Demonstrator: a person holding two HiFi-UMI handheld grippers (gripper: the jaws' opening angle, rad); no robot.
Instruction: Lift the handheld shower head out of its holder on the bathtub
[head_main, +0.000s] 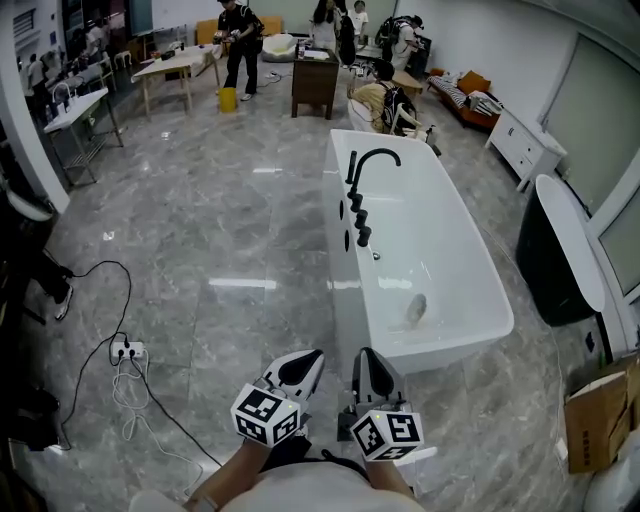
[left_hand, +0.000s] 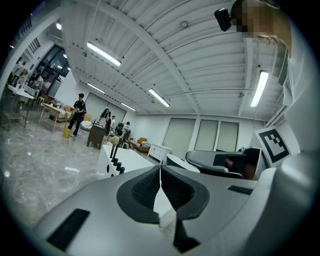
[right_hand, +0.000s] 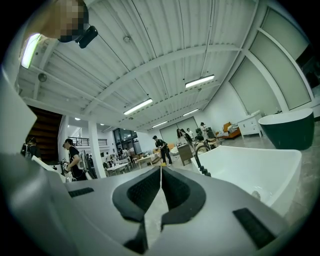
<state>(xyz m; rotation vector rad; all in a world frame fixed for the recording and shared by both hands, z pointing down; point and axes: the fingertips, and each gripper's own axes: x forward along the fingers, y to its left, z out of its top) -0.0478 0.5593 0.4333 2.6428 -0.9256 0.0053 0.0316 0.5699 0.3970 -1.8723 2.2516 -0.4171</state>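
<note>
Status: both grippers empty, well short of the tub.

Left gripper (left_hand: 160, 168): smooth grey plastic shells, dark ribbed rubber pads pressed together tip to tip, nothing between them. Right gripper (right_hand: 160, 170): same build, pads likewise pressed together, nothing pinched. In the head view they sit side by side at the bottom edge, each with a black-and-white marker cube, both pointing toward the near end of the bathtub (head_main: 470, 330).

Bathtub is glossy white and freestanding, a long rectangle with rounded corners and a thick flat rim. Along its left rim runs a row of matte black fittings: a tall gooseneck spout (head_main: 375, 158) at the far end, then short upright round stubs. Shower head (head_main: 364, 236) looks to be the nearest stub in that row, standing upright in its holder on the rim. It is too small to make out more.

Floor (head_main: 230, 230) is polished grey marble-pattern tile with bright reflections. A white power strip (head_main: 128, 350) lies on it at the left, with thin black cable looping away. Right of the white tub is a second tub (head_main: 560, 250), oval, with a dark shell and white rim. A cardboard box (head_main: 600, 415) sits at the lower right. People and wooden tables are at the far end.
</note>
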